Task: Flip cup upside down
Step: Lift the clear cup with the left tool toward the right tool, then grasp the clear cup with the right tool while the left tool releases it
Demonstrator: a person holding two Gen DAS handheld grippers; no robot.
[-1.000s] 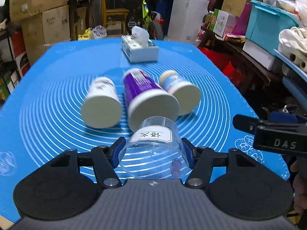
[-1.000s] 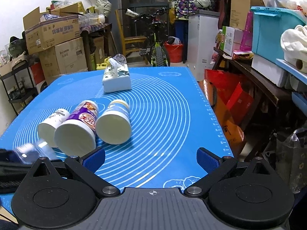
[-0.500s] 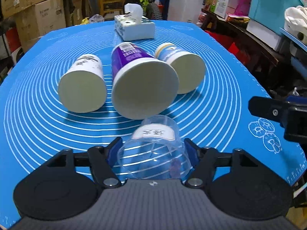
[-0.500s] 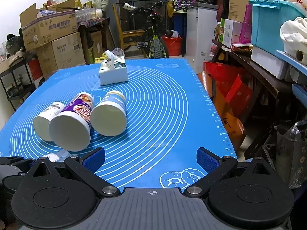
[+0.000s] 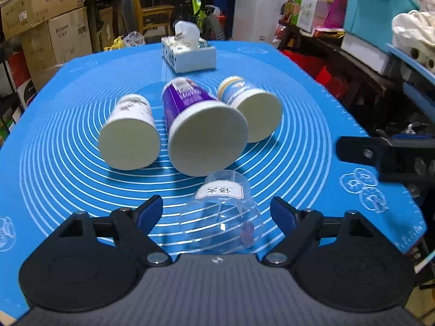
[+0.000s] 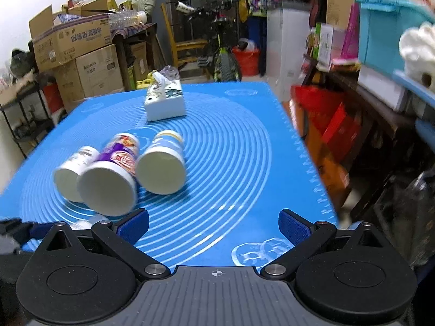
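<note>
A clear plastic cup (image 5: 223, 212) with a white label stands on the blue mat (image 5: 54, 168), its narrow end up and its wide rim toward me. My left gripper (image 5: 217, 212) is open, its blue pads apart from the cup on both sides. My right gripper (image 6: 213, 224) is open and empty over the mat's near right part; it shows at the right edge of the left wrist view (image 5: 386, 157). A sliver of the cup shows in the right wrist view (image 6: 81, 224).
Three paper cups lie on their sides behind the clear cup: a white one (image 5: 130, 133), a purple one (image 5: 201, 135) and a blue-and-yellow one (image 5: 252, 111). A tissue box (image 5: 189, 54) stands farther back. Boxes, shelves and bins surround the table.
My left gripper has opened and let go of the clear cup, which now stands on the mat. Both grippers shifted slightly.
</note>
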